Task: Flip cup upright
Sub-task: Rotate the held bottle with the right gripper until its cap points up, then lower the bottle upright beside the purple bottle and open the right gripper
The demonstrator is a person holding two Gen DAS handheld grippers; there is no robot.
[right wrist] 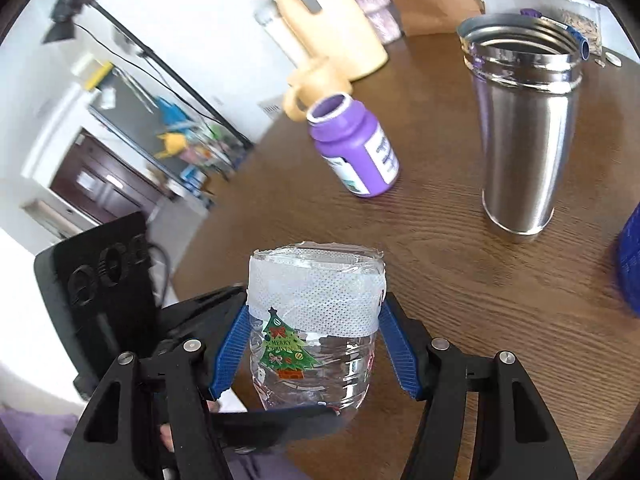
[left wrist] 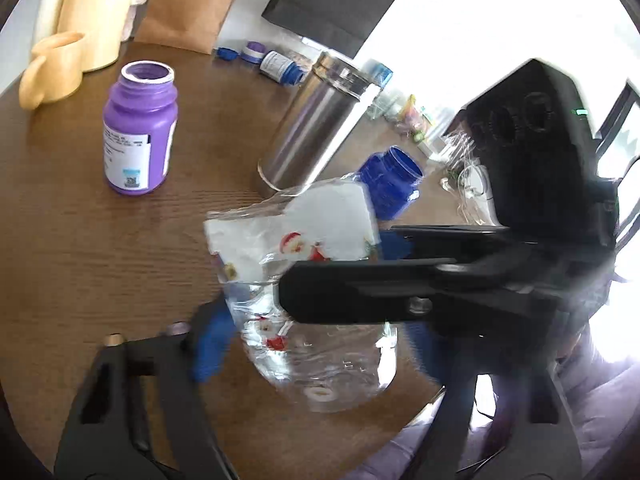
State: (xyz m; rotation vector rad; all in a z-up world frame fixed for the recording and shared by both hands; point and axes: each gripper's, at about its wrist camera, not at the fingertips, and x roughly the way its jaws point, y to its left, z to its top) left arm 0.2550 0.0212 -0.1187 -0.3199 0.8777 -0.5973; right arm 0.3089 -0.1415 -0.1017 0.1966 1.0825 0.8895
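Observation:
The cup (right wrist: 314, 320) is a clear plastic cup with a white band and Christmas stickers. In the right wrist view it stands almost upright, rim up, between the blue pads (right wrist: 230, 350) of my right gripper (right wrist: 312, 344), which is shut on it. In the left wrist view the cup (left wrist: 308, 280) appears tilted and blurred. My left gripper (left wrist: 316, 344) straddles it with its blue pads (left wrist: 210, 344) near its sides; whether they press the cup I cannot tell. The right gripper's black body (left wrist: 440, 280) crosses in front.
On the round brown wooden table (right wrist: 460, 280) stand an open purple bottle (left wrist: 138, 128), a steel tumbler (right wrist: 520, 136) and a blue bottle (left wrist: 390, 184). Beige jugs (left wrist: 80, 28), a paper bag and small bottles sit at the back. The table edge lies close behind the cup.

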